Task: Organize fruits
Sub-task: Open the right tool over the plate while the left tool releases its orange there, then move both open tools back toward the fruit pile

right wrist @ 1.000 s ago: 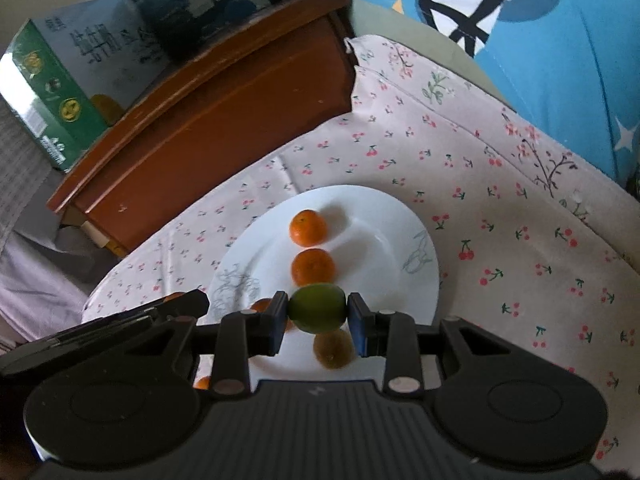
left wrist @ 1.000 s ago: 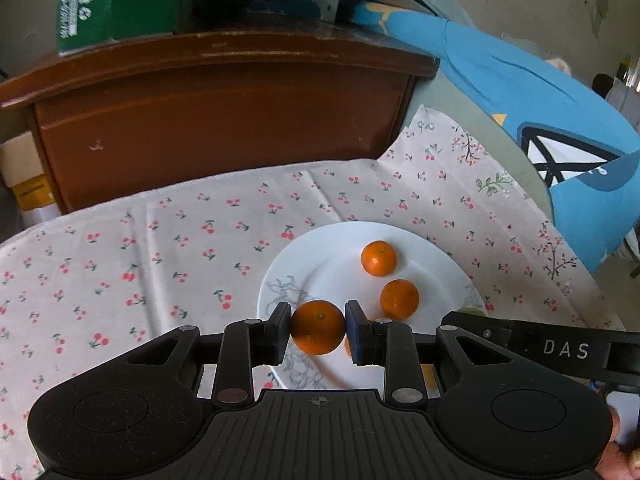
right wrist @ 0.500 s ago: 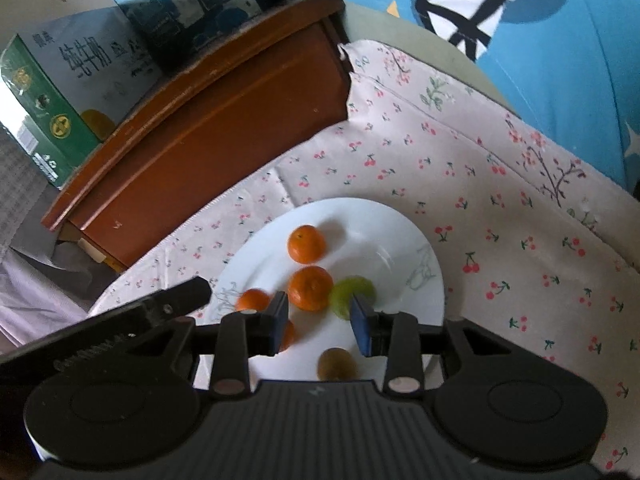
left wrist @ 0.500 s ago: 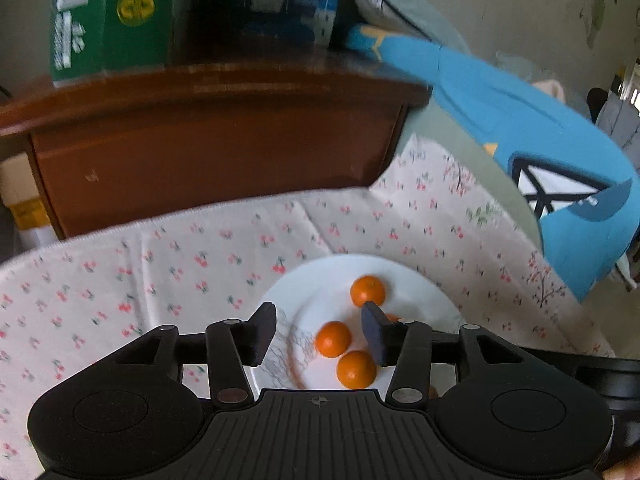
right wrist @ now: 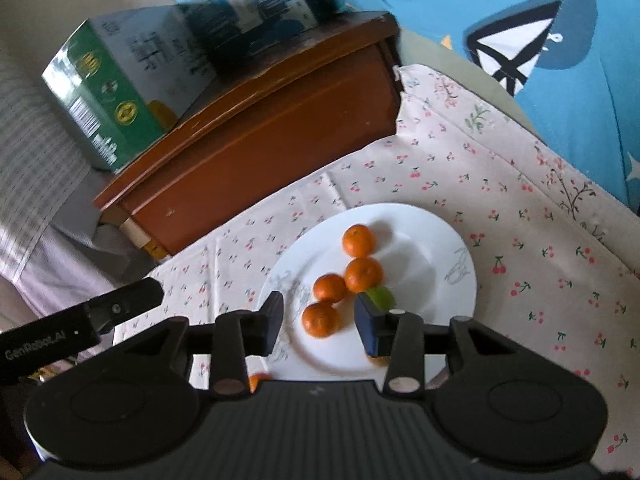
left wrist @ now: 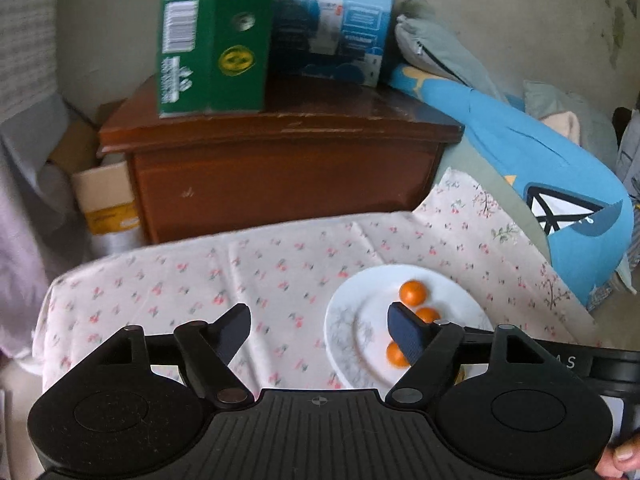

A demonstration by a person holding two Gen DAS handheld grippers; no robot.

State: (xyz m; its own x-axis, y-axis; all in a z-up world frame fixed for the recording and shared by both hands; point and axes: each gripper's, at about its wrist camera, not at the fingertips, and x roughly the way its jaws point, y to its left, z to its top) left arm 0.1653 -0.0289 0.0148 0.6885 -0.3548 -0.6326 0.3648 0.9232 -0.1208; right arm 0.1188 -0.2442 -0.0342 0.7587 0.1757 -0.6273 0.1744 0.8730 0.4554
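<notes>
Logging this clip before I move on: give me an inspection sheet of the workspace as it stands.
Surface: cherry-print cloth.
Job's things: white plate holding four oranges and a green fruit, partly hidden.
Clutter: an orange bit by the right gripper's base, unclear.
Grippers: left gripper open, empty; right gripper open, empty.
Cables: nothing seen.
Surroundings: wooden cabinet with green box and blue box; blue pillow.

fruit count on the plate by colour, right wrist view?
Orange: 4, with one at the far end, one behind the green fruit, one mid-left and the nearest.
Green: 1, partly hidden behind the right tool's finger.
Total: 5 visible on the white plate.
</notes>
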